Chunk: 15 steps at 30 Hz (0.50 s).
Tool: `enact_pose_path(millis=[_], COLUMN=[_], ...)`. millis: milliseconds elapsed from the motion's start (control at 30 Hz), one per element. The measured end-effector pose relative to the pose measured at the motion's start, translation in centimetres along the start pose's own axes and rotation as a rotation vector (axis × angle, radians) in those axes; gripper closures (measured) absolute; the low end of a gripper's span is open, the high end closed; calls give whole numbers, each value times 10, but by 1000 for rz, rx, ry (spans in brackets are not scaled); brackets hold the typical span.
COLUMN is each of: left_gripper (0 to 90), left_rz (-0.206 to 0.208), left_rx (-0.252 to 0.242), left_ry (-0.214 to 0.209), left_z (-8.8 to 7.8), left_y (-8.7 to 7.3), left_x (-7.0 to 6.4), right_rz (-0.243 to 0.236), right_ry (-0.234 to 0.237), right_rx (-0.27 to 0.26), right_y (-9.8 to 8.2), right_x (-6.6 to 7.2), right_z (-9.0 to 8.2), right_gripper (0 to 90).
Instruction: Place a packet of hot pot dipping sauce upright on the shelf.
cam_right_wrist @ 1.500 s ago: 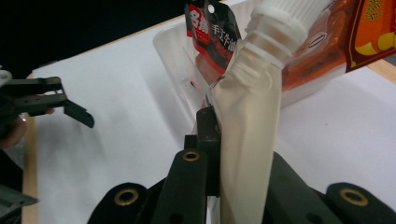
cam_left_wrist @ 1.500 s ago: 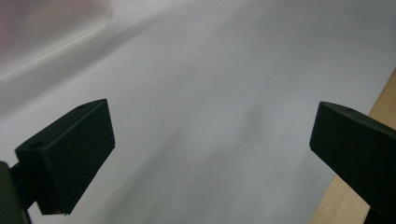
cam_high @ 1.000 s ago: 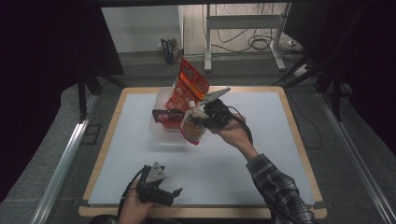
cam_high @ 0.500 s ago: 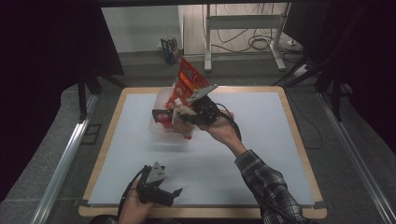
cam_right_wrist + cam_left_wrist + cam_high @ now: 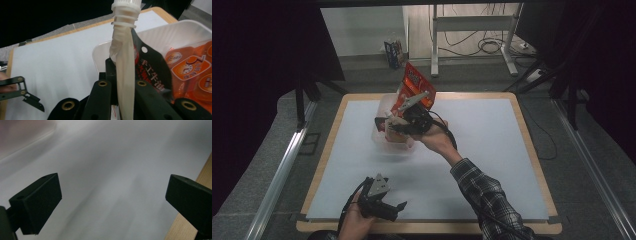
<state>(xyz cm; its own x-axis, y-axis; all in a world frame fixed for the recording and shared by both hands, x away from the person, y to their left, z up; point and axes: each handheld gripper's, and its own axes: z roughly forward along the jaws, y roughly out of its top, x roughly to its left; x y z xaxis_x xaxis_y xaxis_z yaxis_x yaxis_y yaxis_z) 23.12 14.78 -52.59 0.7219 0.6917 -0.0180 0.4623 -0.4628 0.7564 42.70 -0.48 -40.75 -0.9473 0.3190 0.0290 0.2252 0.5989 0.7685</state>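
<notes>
While the right gripper (image 5: 388, 121) pinches the spouted pouch (image 5: 140, 62) over the clear tub (image 5: 381, 135) for packing, the left gripper (image 5: 396, 207) waits, jaws spread.

It looked like a lab or test room set up for recording. A table (image 5: 532, 150) with a wooden rim and a white top stood on grey carpet, closed in by black curtains (image 5: 257, 60). Beyond its far edge, loose cables (image 5: 492, 47) lay around a metal stand (image 5: 472, 25), and aluminium rails (image 5: 277, 175) ran along both sides.
</notes>
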Motion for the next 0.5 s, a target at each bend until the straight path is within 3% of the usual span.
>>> enact_pose_path(millis=[500], left_gripper=[4], left_rz=[5], left_rx=[2], left_ry=[-1], left_z=[0], left_y=[0], left_x=[-1], right_rz=[0], right_ry=[-9], right_rx=[63], right_y=[-10], right_x=[2], right_z=[32], right_gripper=[855])
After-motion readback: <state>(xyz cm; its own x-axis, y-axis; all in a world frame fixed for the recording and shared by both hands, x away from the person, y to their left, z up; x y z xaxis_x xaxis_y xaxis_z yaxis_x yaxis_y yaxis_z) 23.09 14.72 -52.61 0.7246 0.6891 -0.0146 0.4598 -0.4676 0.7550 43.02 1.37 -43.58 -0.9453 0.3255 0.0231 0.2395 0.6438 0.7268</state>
